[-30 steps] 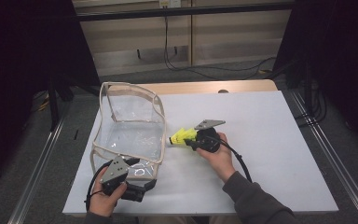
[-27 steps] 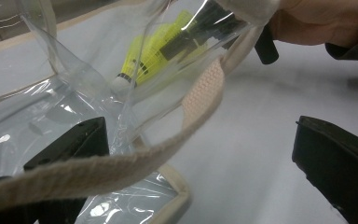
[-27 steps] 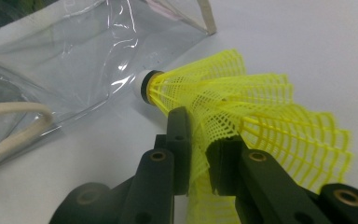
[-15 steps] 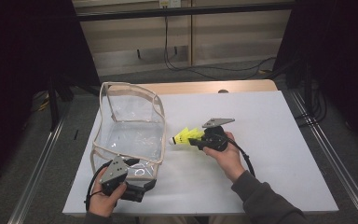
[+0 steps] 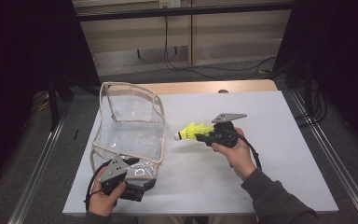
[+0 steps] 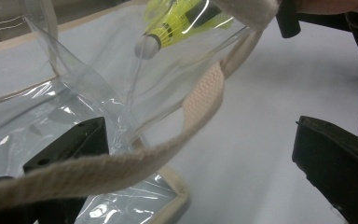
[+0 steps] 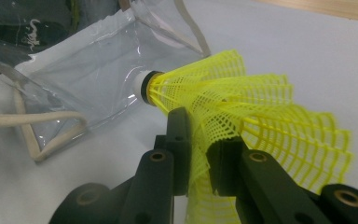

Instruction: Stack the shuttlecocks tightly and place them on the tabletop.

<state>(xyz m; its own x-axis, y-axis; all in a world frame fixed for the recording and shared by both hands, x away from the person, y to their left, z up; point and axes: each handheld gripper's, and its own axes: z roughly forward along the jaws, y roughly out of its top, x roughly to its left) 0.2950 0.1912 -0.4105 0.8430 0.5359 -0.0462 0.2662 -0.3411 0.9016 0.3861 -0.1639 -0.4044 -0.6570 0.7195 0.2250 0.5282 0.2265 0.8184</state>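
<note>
My right claw point(image 5: 204, 136), clenched on the yellow mesh shuttlecock point(image 5: 191, 131), has lifted it toward the clear plastic bag point(image 5: 130, 126), ready to drop it in; whether my left claw point(image 5: 142, 189) is gripping, I cannot tell.

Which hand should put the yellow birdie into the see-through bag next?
The right one, probably. The right gripper already pinches the yellow shuttlecock by its skirt, cork end aimed at the clear bag. The left gripper sits at the bag's near edge by its strap, better suited to steadying it.

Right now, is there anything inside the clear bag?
The bag looks empty: through its clear walls you see the white table. The shuttlecock is outside, pinched in the right claw. The bag's near bottom corner is hidden behind the left claw.
</note>
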